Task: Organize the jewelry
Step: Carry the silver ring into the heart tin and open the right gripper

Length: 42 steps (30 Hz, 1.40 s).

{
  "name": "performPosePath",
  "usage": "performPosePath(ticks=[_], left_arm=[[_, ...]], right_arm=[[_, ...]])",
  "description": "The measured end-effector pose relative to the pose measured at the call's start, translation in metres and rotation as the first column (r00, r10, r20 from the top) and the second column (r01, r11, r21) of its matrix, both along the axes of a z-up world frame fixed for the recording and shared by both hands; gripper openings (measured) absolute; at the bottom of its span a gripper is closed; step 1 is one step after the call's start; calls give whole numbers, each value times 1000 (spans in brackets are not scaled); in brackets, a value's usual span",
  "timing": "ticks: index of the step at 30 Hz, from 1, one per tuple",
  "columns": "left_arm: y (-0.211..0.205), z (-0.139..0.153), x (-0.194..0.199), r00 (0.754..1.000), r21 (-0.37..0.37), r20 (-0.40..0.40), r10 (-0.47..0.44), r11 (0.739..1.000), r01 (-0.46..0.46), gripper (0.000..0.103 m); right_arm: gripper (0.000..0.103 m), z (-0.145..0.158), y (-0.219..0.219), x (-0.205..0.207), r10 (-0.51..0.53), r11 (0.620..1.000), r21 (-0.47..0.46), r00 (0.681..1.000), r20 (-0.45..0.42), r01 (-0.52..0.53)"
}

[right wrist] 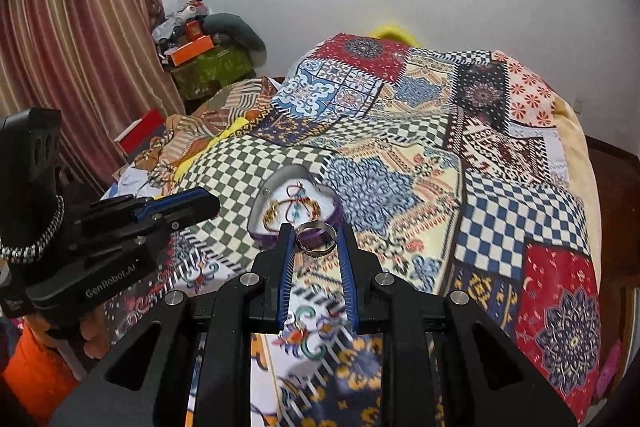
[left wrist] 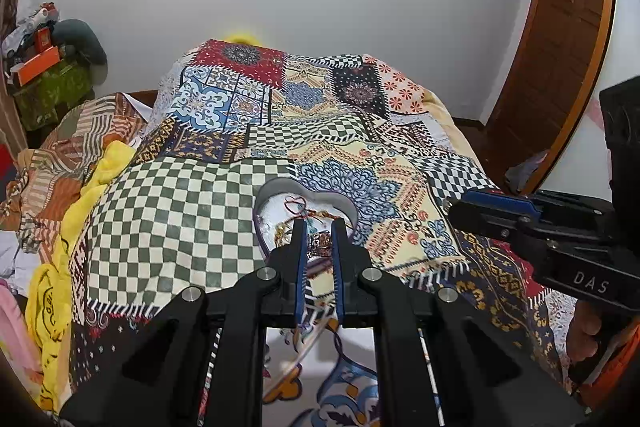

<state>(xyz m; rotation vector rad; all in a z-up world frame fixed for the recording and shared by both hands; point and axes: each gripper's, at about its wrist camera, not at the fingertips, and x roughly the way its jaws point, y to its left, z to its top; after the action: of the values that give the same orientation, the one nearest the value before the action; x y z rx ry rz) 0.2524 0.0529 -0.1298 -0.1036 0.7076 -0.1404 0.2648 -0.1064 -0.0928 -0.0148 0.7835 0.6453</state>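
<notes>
A heart-shaped tin box [left wrist: 344,205] [right wrist: 298,173] lies open on the patchwork bedspread and holds red cord bracelets and gold pieces [right wrist: 298,205]. My left gripper [left wrist: 319,241] is shut on a small ornate ring [left wrist: 319,243] just above the box's near edge. My right gripper [right wrist: 316,239] is shut on a silver bangle [right wrist: 316,238] with a dark band, held just in front of the box's near edge. The left gripper shows at the left of the right wrist view [right wrist: 196,203], the right one at the right of the left wrist view [left wrist: 480,205].
The patchwork bedspread [left wrist: 192,211] [right wrist: 500,195] covers a bed that rises toward the wall. Crumpled yellow and striped cloths [left wrist: 76,187] lie at the left. A cluttered side table [right wrist: 208,63] and a curtain [right wrist: 80,47] stand at the far left, a wooden door [left wrist: 560,67] at the right.
</notes>
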Motion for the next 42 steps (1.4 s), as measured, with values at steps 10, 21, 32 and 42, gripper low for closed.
performPosePath(ticks=[10, 21, 32, 42], left_arm=[[10, -6, 29, 1000, 2, 2, 9, 1000, -9, 10], [22, -22, 63, 999, -21, -51, -6, 1000, 5, 10], [25, -40, 82, 994, -56, -107, -32, 998, 26, 10], [23, -42, 86, 993, -64, -112, -43, 997, 36, 10]], right_arm=[[20, -6, 19, 29, 30, 999, 14, 999, -22, -29], [20, -27, 42, 51, 83, 995, -43, 995, -58, -86], [20, -44, 57, 58, 118, 986, -113, 991, -61, -124], [20, -51, 60, 61, 132, 981, -137, 989, -65, -140]])
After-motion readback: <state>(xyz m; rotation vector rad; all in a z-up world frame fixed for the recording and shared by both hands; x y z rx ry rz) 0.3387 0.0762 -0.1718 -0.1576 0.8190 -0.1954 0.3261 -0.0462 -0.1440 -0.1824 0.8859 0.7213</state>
